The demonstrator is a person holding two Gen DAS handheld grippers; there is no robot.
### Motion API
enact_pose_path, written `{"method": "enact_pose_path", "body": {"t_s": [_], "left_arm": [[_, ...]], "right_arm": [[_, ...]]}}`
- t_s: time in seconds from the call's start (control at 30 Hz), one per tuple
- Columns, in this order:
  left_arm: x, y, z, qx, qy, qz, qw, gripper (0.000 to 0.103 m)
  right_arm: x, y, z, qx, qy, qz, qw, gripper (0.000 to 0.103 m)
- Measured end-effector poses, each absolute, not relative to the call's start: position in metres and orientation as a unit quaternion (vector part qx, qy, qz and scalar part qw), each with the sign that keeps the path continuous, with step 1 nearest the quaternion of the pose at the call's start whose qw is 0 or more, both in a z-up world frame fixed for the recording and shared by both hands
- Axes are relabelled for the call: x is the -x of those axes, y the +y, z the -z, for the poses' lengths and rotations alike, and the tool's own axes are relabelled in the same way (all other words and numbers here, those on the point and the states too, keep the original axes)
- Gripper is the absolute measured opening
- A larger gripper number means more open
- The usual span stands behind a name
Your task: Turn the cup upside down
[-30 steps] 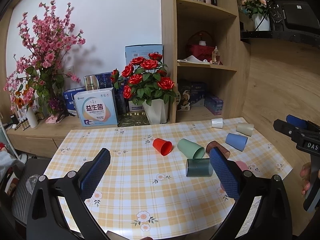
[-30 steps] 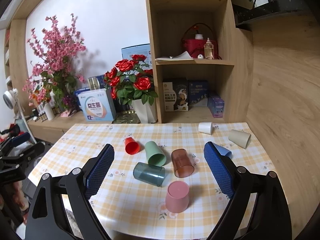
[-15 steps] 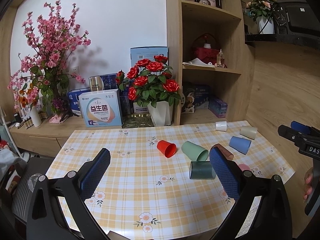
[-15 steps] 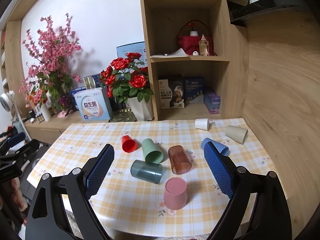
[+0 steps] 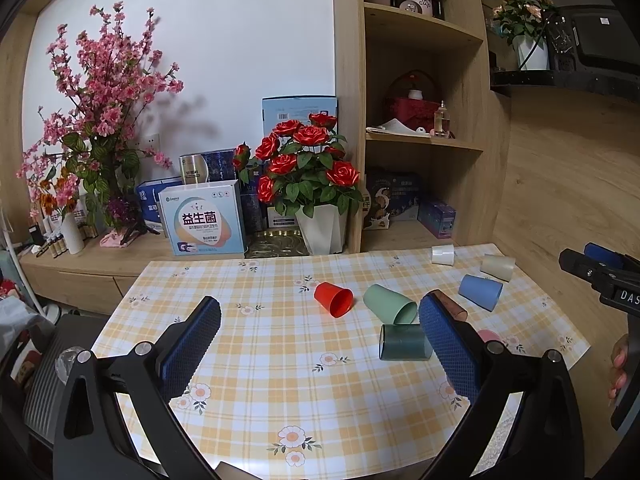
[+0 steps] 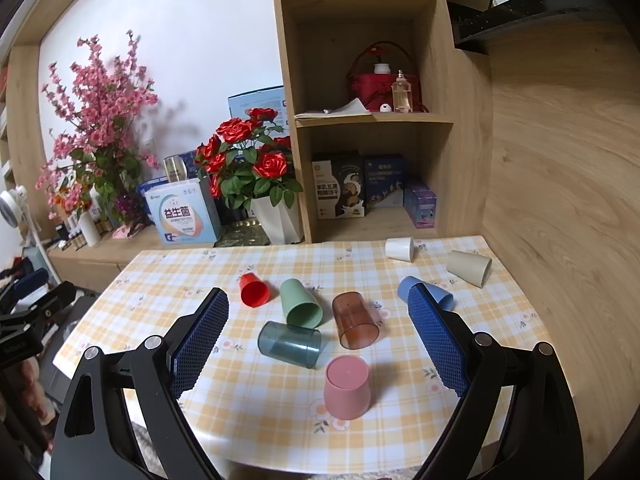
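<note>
pink cup (image 6: 346, 391) already upside down, base up, near front edge of checked tabletop (image 6: 400, 436); other cups lie on sides. left hand-held gripper (image 5: 320, 344) and right hand-held gripper (image 6: 318, 334) both spread wide, holding nothing.

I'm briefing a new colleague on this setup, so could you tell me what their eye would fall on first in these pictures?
Probably the scatter of coloured cups on the checked tablecloth: most lie on their sides, such as the red cup and the teal cup, while the pink cup stands upside down nearest the camera. Behind the table, the red roses and the pink blossom branches stand out.
</note>
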State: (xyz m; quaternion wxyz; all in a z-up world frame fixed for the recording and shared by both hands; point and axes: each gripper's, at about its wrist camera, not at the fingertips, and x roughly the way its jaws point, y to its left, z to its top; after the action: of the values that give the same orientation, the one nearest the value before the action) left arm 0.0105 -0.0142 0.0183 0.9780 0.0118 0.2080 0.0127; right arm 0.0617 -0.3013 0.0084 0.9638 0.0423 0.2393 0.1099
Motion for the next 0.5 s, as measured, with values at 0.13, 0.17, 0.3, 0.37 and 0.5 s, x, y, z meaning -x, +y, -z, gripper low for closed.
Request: {"method": "enact_pose_path", "body": {"t_s": [0.13, 0.17, 0.3, 0.37, 0.5], "left_arm": [[-0.0108, -0.0145, -0.0179, -0.011, 0.208, -0.012, 0.978, 0.097], [-0.0105, -0.0143, -0.0181, -0.011, 0.208, -0.012, 0.978, 0.097], [-0.0107, -0.0146, -0.0181, -0.012, 0.208, -0.011, 0.978, 0.097], [-0.0108, -0.0152, -0.0182, -0.012, 0.207, -0.011, 0.978, 0.097], [-0.0110, -0.0164, -0.0182, -0.011, 0.208, -0.009, 0.978, 0.097]], "right_arm": [[-0.0620, -0.3025, -0.0077, -0.044, 0.241, -0.108, 0.964, 0.088], [-0.0621, -0.3025, -0.0076, -0.043, 0.241, -0.108, 0.964, 0.088], [-0.0619, -0.3032, -0.0071, -0.044, 0.241, -0.107, 0.964, 0.088], [-0.0623, -0.3041, -0.0067, -0.045, 0.242, -0.106, 0.963, 0.088], [-0.0620, -0.3055, -0.0060, -0.046, 0.243, -0.105, 0.963, 0.088]]}}
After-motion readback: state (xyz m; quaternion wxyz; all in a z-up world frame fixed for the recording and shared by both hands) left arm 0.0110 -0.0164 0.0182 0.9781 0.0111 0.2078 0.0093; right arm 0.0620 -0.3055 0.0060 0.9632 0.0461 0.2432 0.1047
